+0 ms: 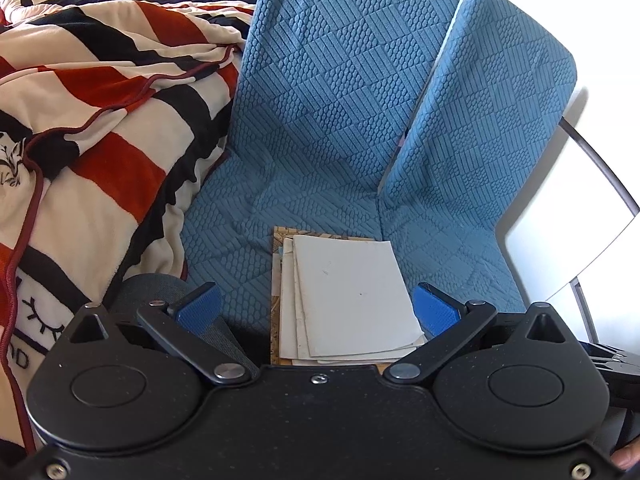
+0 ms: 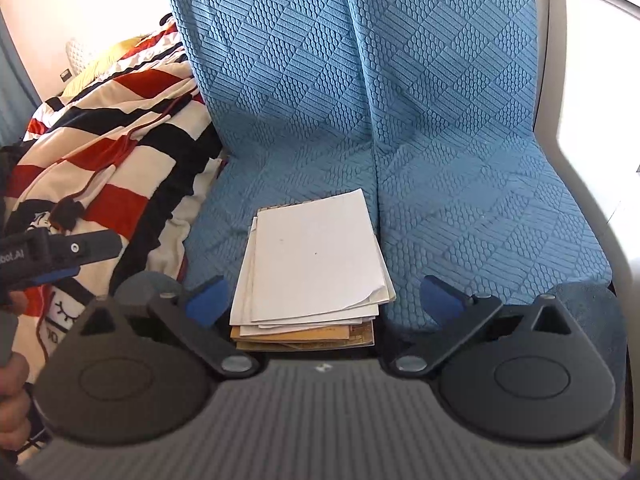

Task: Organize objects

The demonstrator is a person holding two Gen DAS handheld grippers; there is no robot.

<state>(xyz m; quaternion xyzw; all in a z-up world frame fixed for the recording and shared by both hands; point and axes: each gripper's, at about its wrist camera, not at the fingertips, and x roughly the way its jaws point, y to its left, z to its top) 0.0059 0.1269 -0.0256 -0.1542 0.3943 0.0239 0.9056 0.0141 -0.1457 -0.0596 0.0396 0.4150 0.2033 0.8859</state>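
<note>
Papers (image 2: 316, 256) lie stacked on the blue seat (image 2: 480, 216), and we judge little remains, since our left gripper (image 1: 316, 310) and right gripper (image 2: 320, 300) are both released, grasping nothing.

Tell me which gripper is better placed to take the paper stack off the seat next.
Probably the right gripper: its open jaws straddle the paper stack squarely. The left gripper is open too, but the stack lies toward its right finger.

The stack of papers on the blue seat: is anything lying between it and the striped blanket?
No. In both wrist views only bare blue seat cover shows between the stack of papers and the striped blanket; nothing lies on that strip.
</note>
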